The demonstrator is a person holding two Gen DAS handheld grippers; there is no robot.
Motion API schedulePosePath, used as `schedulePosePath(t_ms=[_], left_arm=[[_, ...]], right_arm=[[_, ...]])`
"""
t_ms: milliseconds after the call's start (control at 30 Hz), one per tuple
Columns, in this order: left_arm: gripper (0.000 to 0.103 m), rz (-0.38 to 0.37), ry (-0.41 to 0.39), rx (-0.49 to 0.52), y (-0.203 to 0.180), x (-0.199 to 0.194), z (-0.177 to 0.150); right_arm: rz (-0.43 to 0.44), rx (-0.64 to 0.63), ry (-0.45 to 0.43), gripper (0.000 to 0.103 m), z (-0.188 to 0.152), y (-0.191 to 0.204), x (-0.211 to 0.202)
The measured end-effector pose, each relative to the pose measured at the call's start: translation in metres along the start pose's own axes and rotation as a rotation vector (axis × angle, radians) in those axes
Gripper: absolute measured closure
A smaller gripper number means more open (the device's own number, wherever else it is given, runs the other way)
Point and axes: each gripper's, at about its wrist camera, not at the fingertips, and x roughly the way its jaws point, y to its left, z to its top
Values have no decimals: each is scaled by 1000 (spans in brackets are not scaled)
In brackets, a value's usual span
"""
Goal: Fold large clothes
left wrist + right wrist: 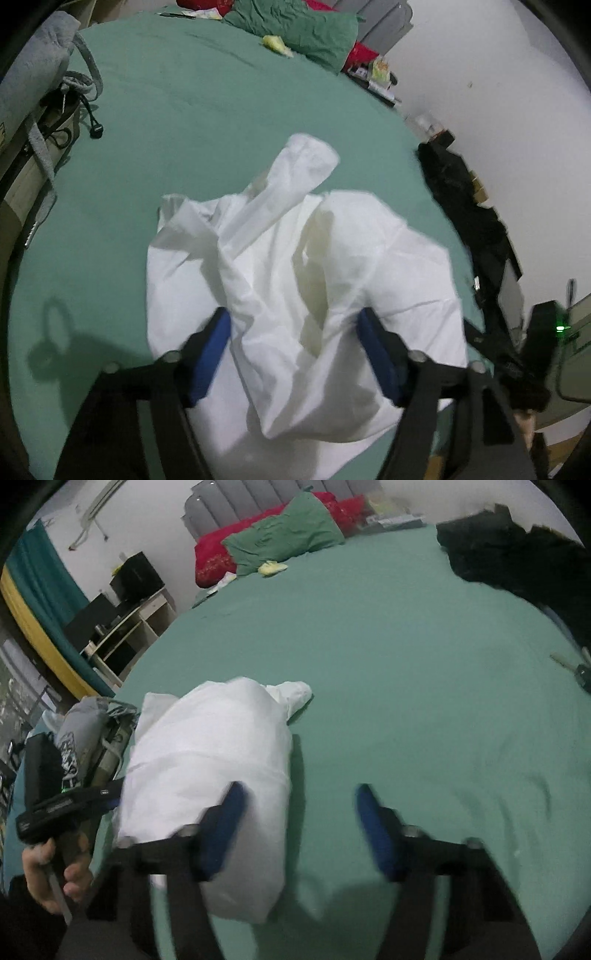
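A crumpled white garment (295,258) lies on the green bed sheet (184,129), with one sleeve (295,166) pointing away from me. My left gripper (295,339) reaches over its near part, and bunched cloth lies between the blue pads (210,350), which stand wide apart. In the right wrist view the garment (207,760) is a white heap at the left. My right gripper (299,823) is open over bare sheet (406,701) just right of the heap, and its left pad (221,827) overlaps the heap's edge. A hand (55,871) holds the left gripper's body at the far left.
A green pillow (284,535) and red pillows (214,557) lie at the headboard. Dark clothes (517,554) are piled at the bed's right side, with keys (580,672) nearby. A grey garment (37,66) and bags sit off the left edge. A wooden shelf (129,635) stands by the wall.
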Motion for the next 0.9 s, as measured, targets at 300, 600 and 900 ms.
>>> schedulePosePath(t_ms=[300, 600, 900], left_arm=[[14, -55, -119, 41, -11, -17, 9], [86, -76, -62, 121, -37, -6, 2], [100, 189, -85, 122, -9, -46, -23]], right_arm=[[-53, -193, 64, 97, 0, 36, 33], [-111, -299, 3, 97, 0, 60, 18], [-51, -452, 75, 93, -1, 114, 41]])
